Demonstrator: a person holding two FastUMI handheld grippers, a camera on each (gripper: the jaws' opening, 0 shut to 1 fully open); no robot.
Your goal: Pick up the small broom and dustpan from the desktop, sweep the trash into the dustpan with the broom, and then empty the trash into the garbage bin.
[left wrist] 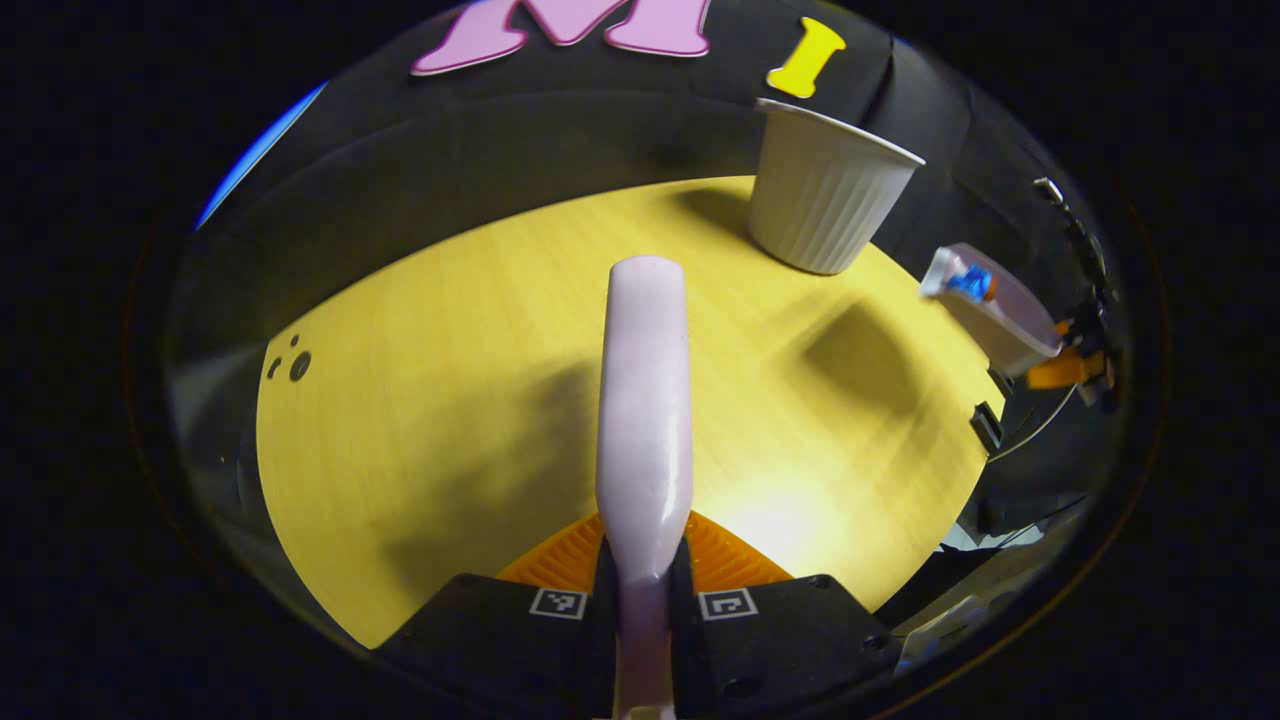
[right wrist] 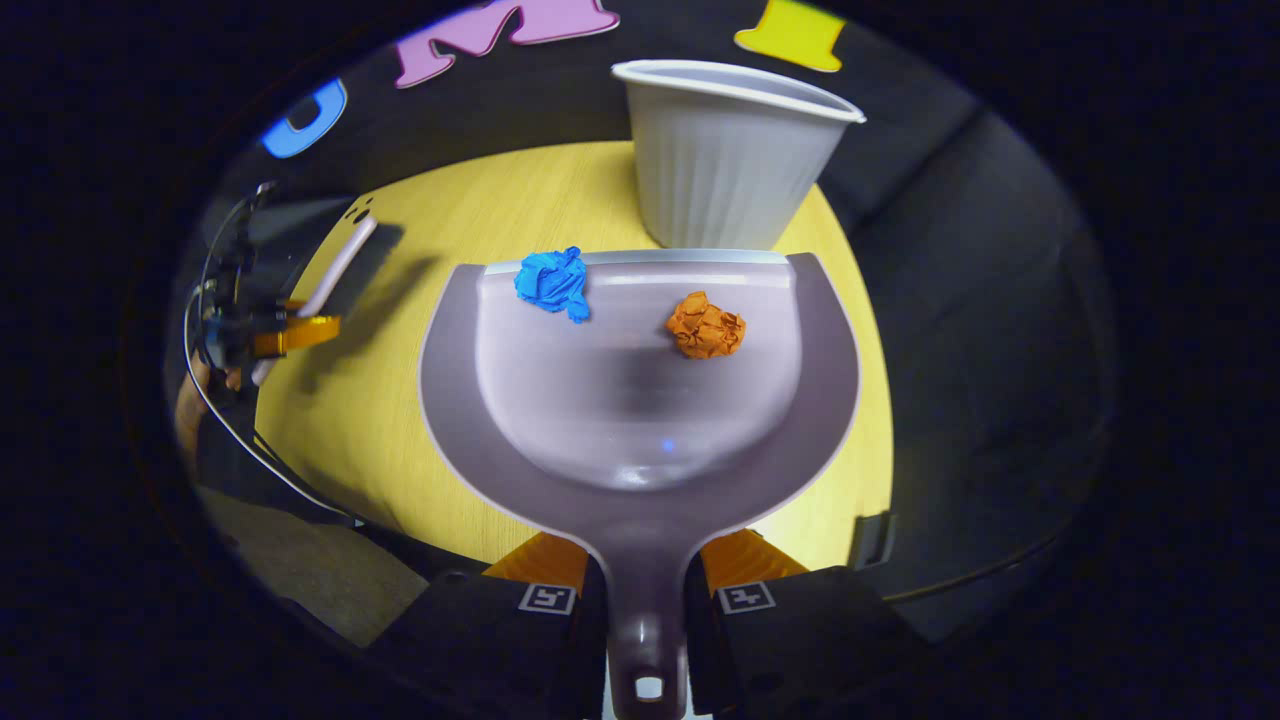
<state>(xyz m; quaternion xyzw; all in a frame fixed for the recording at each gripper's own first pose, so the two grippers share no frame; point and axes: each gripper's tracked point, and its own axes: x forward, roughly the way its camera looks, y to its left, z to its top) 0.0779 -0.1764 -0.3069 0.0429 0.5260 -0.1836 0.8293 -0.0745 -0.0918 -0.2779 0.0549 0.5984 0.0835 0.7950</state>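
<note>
Yellow wood-grain counter [right wrist: 420, 230] under a dark cloth wall sets the scene, with the sweeping apparently finished and the emptying step in hand. The dustpan [right wrist: 640, 400] is held above the counter by its handle, the right gripper [right wrist: 645, 590] clamping it with jaws narrowed on both sides. A blue paper wad [right wrist: 552, 282] sits at 11 o'clock in the pan, near its front lip, and an orange paper wad [right wrist: 706, 325] at 1 o'clock. Just beyond the lip, at 12 o'clock, stands the white ribbed garbage bin [right wrist: 725, 160].

By my reading, the next move calls for carrying the lip over the bin's rim and tilting the pan forward without spilling either wad.

The left gripper [left wrist: 645, 585], jaws closed on the pale broom [left wrist: 645, 400], holds it pointing forward over the counter, well apart from the bin at 1 o'clock in its view.
</note>
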